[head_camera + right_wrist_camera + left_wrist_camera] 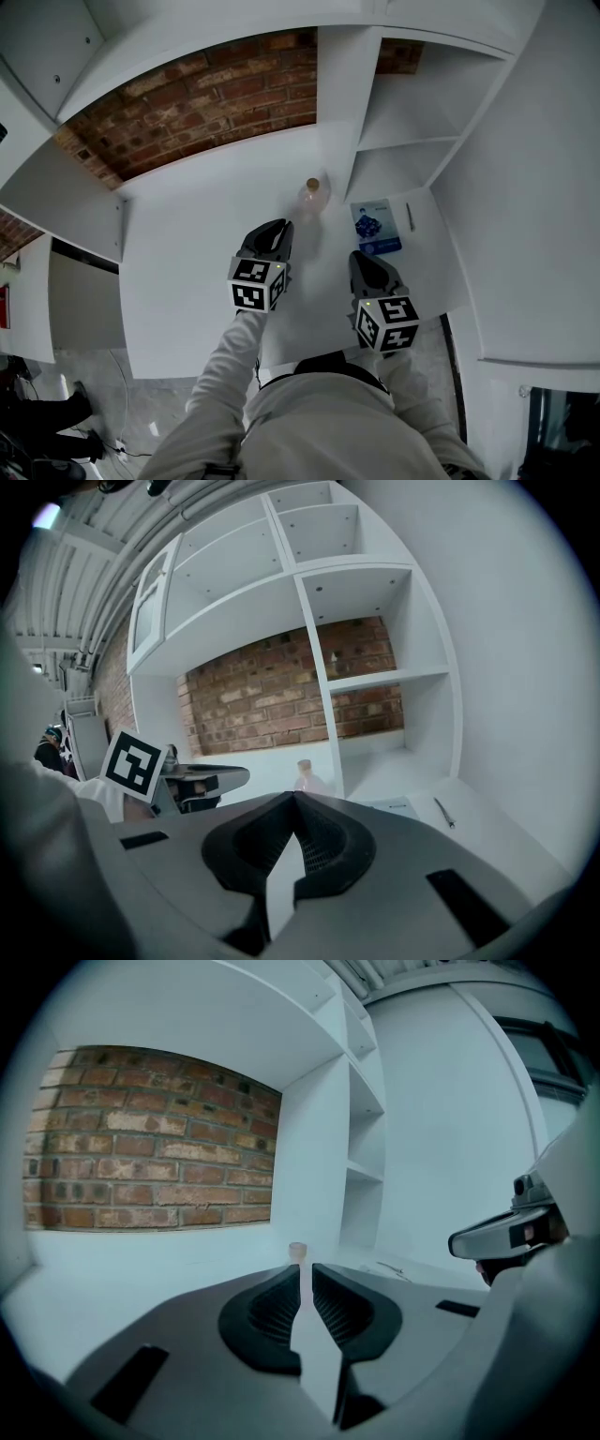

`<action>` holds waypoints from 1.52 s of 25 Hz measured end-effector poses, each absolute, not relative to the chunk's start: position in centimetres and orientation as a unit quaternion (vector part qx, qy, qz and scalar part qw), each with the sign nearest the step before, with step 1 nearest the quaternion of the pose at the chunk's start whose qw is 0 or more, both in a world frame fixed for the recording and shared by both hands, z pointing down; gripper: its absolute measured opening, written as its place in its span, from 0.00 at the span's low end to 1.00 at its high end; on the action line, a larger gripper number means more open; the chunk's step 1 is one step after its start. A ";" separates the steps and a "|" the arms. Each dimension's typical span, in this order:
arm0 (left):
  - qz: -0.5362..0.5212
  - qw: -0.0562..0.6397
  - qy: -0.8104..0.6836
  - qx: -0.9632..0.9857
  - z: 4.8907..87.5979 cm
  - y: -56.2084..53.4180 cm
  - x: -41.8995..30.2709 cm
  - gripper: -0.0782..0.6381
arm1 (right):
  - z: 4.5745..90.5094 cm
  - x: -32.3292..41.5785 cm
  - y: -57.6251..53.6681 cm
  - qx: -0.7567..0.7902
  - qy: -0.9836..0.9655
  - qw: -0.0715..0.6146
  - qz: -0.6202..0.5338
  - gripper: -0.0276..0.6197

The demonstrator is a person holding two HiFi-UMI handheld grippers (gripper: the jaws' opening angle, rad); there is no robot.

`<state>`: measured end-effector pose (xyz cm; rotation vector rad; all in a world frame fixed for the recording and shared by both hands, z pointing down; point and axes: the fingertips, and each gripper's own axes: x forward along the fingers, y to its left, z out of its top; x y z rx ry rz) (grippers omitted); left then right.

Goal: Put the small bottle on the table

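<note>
Shows the small bottle [313,195] standing upright on the white surface [178,272], toward the far side, in front of the brick wall [216,103] and just left of the shelf unit [403,141]. Places the left hand-held gripper [277,228] on the near side of the bottle, pointing at it but apart from it, jaws narrow with only a thin slit and nothing in it. Sets the right hand-held gripper [364,257] to the right and nearer, jaw tips together, empty. Leaves a blue printed packet [375,227] flat at the foot of the shelves, a thin pen-like item [410,217] just right of it.
</note>
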<state>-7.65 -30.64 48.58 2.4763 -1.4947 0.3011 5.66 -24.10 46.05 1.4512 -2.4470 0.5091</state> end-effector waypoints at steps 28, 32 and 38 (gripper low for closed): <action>0.073 0.126 -0.531 0.835 46.5 -21.7 -12.2 0.16 | 45.2 2.8 -20.3 0.492 -0.848 0.125 0.150 0.09; 0.072 0.126 -0.532 0.834 46.3 -21.3 -12.6 0.16 | 45.0 2.6 -19.8 0.492 -0.848 0.125 0.150 0.09; 0.071 0.130 -0.532 0.834 46.5 -20.9 -12.9 0.16 | 45.0 2.6 -19.5 0.497 -0.846 0.129 0.145 0.09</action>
